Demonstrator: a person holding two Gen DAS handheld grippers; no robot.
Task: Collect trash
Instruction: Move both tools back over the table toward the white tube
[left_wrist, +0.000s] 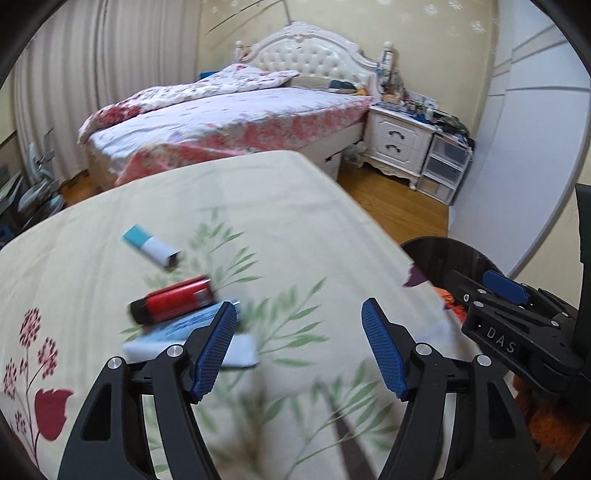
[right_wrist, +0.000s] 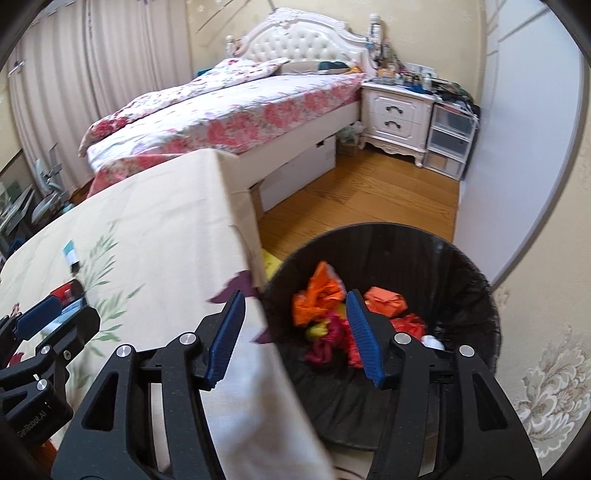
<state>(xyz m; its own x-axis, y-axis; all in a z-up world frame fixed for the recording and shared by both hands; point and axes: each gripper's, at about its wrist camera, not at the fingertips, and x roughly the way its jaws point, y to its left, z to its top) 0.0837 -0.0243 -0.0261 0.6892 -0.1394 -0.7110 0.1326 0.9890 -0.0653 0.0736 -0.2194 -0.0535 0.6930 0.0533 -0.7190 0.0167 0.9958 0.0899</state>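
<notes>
Both jaws released: right gripper (right_wrist: 295, 332) empty over bin (right_wrist: 476, 280), left gripper (left_wrist: 299, 347) seemingly next to grasp red box (left_wrist: 173, 301) on table (left_wrist: 295, 206).

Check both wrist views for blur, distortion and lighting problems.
Left wrist view: red box and tablecloth motion-smeared, bed fairly sharp, fisheye bending the walls. Right wrist view: trash bin contents readable, tablecloth edge soft, even daylight, no glare.
</notes>
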